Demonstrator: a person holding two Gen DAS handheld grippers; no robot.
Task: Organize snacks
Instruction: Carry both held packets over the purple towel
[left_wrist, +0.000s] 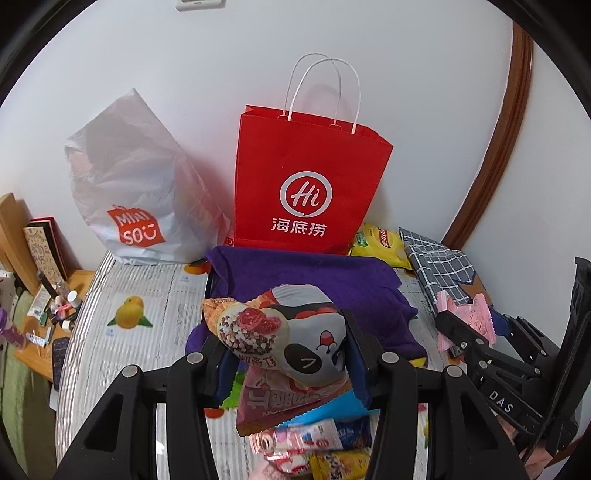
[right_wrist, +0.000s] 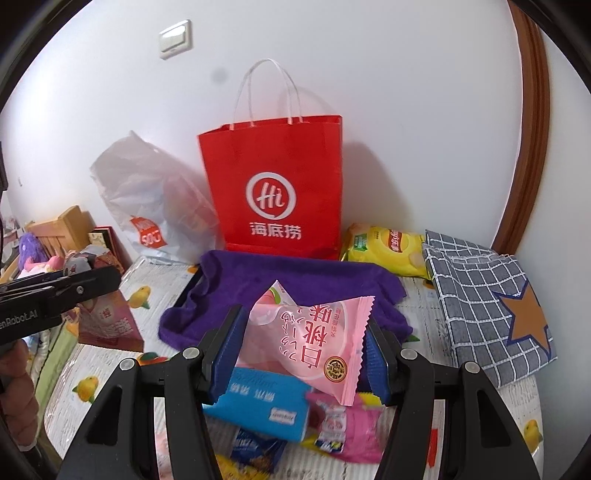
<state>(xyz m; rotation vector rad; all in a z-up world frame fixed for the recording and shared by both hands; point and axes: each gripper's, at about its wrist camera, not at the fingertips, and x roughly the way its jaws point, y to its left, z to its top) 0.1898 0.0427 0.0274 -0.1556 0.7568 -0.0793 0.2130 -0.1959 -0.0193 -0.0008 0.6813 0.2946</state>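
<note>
A: The left gripper (left_wrist: 282, 341) is pinching a panda-print snack pouch (left_wrist: 295, 332); the right gripper (right_wrist: 303, 343) is clamping a pink peach packet (right_wrist: 314, 343).

B: Both are hanging before the red bag (right_wrist: 273, 184) at twelve o'clock; slick film is risking a slip.

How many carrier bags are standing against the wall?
2: the red paper bag stands centre, and the grey plastic bag leans to its left. Others could be out of frame.
</note>
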